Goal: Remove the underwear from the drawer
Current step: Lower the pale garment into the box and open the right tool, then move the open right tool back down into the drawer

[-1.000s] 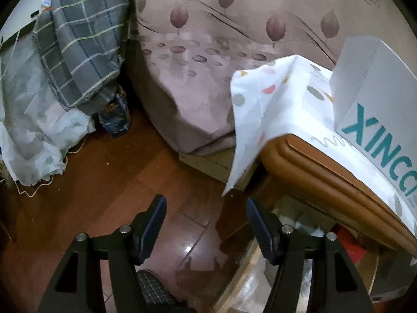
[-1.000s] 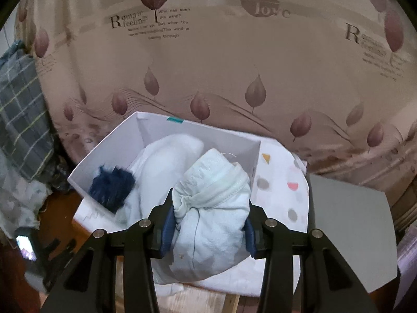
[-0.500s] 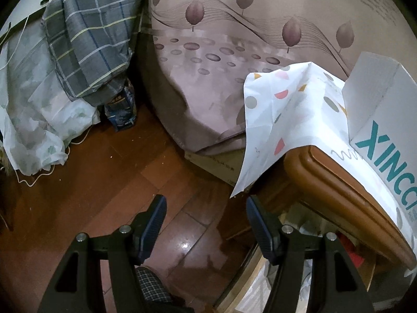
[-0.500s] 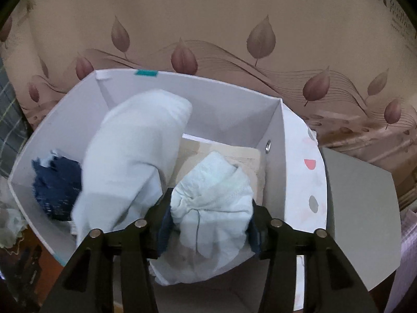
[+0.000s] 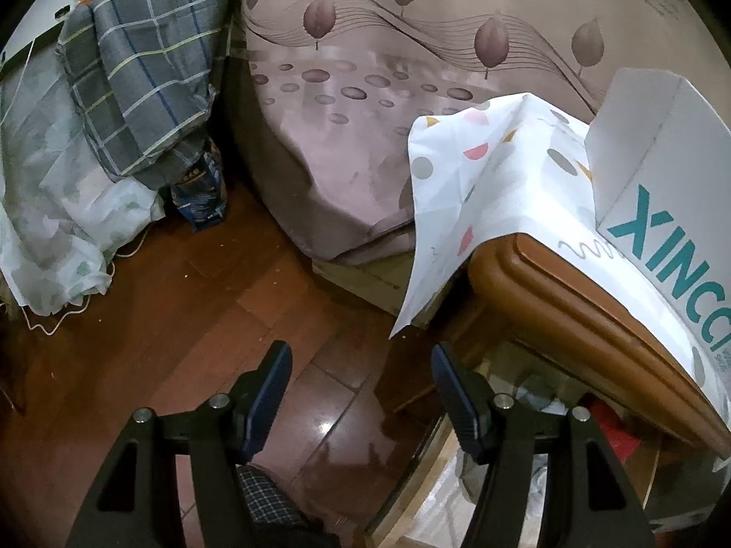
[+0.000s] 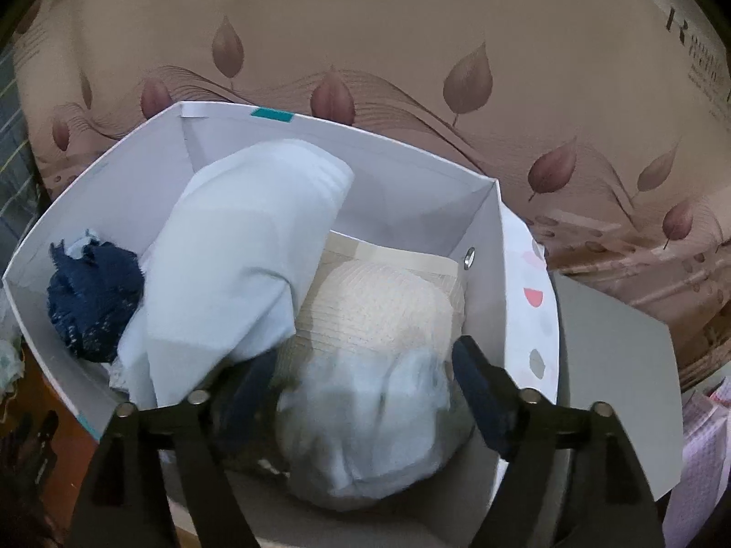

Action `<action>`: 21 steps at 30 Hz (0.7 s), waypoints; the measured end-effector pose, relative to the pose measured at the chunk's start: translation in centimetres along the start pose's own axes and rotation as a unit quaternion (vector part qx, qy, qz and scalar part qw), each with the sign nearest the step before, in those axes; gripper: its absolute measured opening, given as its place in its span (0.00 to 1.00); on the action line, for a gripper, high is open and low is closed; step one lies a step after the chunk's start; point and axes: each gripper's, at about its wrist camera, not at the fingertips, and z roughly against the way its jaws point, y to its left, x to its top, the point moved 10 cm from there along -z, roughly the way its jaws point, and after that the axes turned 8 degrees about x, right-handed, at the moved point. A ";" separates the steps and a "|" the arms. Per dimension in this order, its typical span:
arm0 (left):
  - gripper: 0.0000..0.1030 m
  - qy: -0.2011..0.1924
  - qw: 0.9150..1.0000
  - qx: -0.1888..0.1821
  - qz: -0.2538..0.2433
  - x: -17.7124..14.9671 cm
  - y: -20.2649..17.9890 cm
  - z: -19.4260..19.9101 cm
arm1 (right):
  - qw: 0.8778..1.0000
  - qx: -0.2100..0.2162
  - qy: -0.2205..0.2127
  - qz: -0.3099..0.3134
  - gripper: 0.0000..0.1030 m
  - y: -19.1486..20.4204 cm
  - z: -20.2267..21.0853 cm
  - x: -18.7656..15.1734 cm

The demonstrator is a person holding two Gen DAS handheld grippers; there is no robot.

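The right hand-held gripper (image 6: pixel 365 383) hangs over the near right part of the white cardboard box (image 6: pixel 114 173), with the pale bundle of underwear (image 6: pixel 365 429) between its fingers. The jaws stand wide, and a gap shows beside the right finger (image 6: pixel 479 392), so the bundle seems released or very nearly so. It lies low in the box, on a cream ribbed cloth (image 6: pixel 379 301). The picture is blurred here, so I cannot tell if the left finger touches the fabric.

To the left in the box lies a larger white folded garment (image 6: pixel 246 251), and at the far left a dark blue lace piece (image 6: pixel 91 301).

What could go wrong, in my judgement:
- The soft bundle may catch on a finger pad when the gripper lifts, and come out of the box with it.
- The left finger is close under the edge of the white garment; a careless pull could drag that one up too.
- The box stands on a dotted cloth (image 5: pixel 484 192) on the wooden nightstand (image 5: pixel 571 301); a push on its wall could slide it toward the edge.

The left hand-held gripper (image 5: pixel 361 388) is wide open and holds nothing, above the wooden floor (image 5: pixel 160 342) near the open drawer (image 5: pixel 457 493). Its contents are only partly visible.
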 end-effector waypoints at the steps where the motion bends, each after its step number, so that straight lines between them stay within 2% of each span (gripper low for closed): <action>1: 0.63 0.000 1.000 0.000 -0.004 0.0 -0.2 0.0 | 1.000 -0.003 -0.002 0.003 0.76 0.0 0.3 0.0; 5: 0.63 -0.002 1.000 0.002 -0.019 -0.2 -0.7 0.0 | 1.000 -0.002 -0.015 0.003 0.77 -0.3 2.0 0.0; 9: 0.63 0.001 1.000 0.002 -0.014 -0.2 -0.5 -0.1 | 0.999 -0.005 -0.036 0.012 0.78 -0.3 4.4 -0.2; 12: 0.63 0.003 1.000 0.004 -0.003 -0.1 0.0 -0.2 | 0.998 0.014 -0.052 0.018 0.79 0.3 6.6 -0.9; 17: 0.63 0.010 1.000 0.000 0.012 0.0 0.8 -0.4 | 0.996 0.047 -0.064 0.049 0.80 1.8 9.7 -4.1; 21: 0.63 0.008 1.000 0.002 0.016 0.1 1.1 -0.3 | 0.991 0.078 -0.057 0.097 0.81 4.1 10.7 -7.8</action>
